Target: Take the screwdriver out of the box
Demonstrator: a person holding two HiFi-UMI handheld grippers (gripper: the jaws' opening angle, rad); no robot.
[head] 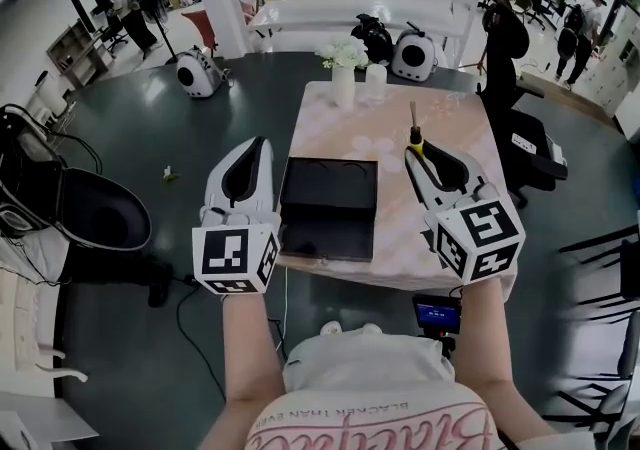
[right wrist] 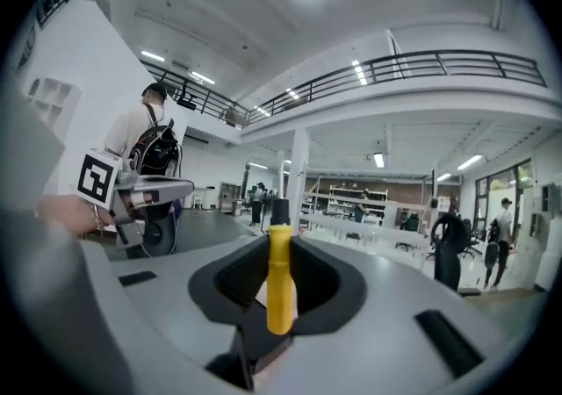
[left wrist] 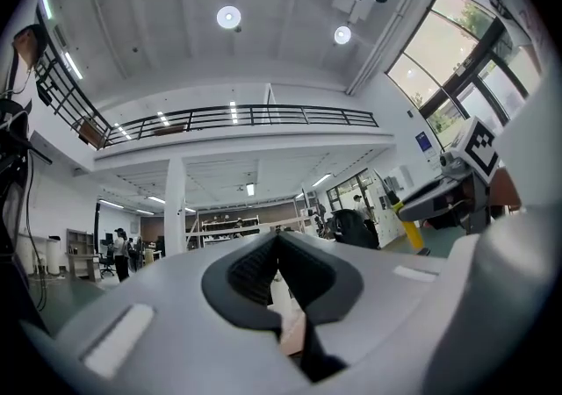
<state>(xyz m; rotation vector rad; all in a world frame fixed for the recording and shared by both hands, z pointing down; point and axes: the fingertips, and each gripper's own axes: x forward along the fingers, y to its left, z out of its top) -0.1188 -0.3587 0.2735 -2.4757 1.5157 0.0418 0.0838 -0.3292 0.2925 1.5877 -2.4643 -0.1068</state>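
Note:
An open black box [head: 328, 208] lies on the pink table [head: 465, 133] between my two grippers. Its lid and tray look dark and I see nothing in them. My right gripper [head: 416, 152] hovers at the box's right side, shut on the yellow handle of the screwdriver [head: 413, 134], whose dark shaft sticks out past the jaw tips. In the right gripper view the screwdriver [right wrist: 279, 279] stands upright between the pads. My left gripper [head: 258, 144] hangs off the box's left edge, jaws together and holding nothing. From the left gripper view I see the right gripper [left wrist: 439, 197] carrying the screwdriver [left wrist: 410, 232].
A white vase of flowers [head: 343, 73] and a white cup [head: 376, 81] stand at the table's far edge. A black office chair [head: 520, 128] is to the right, a black round seat [head: 100, 210] to the left. People work at desks far off.

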